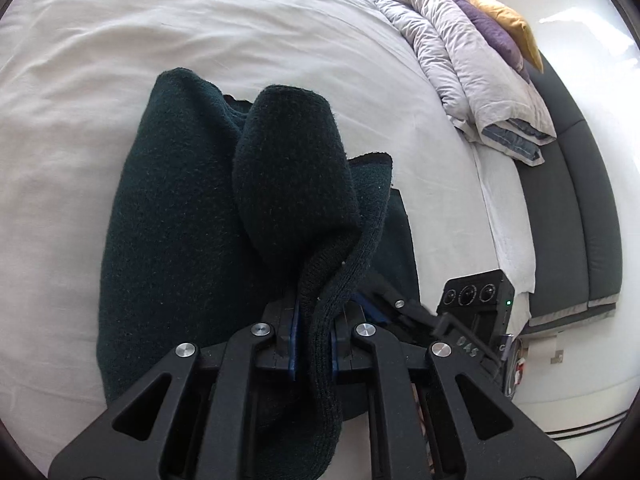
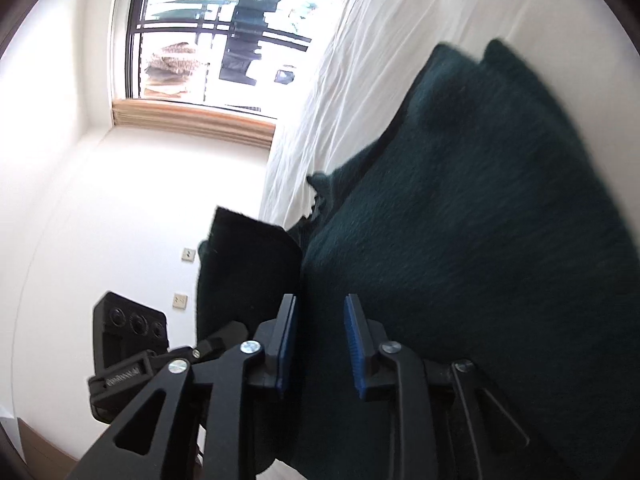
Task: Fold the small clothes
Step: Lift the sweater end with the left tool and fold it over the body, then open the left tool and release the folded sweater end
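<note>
A dark green knit garment (image 1: 180, 220) lies spread on the white bed sheet (image 1: 120, 60). My left gripper (image 1: 314, 320) is shut on a sleeve-like part (image 1: 292, 168) of it, which stands up in a loop above the jaws. The right gripper's camera block (image 1: 474, 294) shows just to the right, at the bed's edge. In the right wrist view my right gripper (image 2: 320, 340) is open beside the garment (image 2: 460, 220), its blue pads apart with nothing pressed between them. The held part (image 2: 248, 272) hangs to its left, with the left gripper's body (image 2: 128, 332) below it.
A folded pale duvet (image 1: 460, 60) with a purple pillow (image 1: 492, 32) and a yellow pillow (image 1: 504, 16) lies at the bed's far right. A dark grey padded bed frame (image 1: 568, 200) runs along that side. A window (image 2: 208, 32) is in the white wall beyond the bed.
</note>
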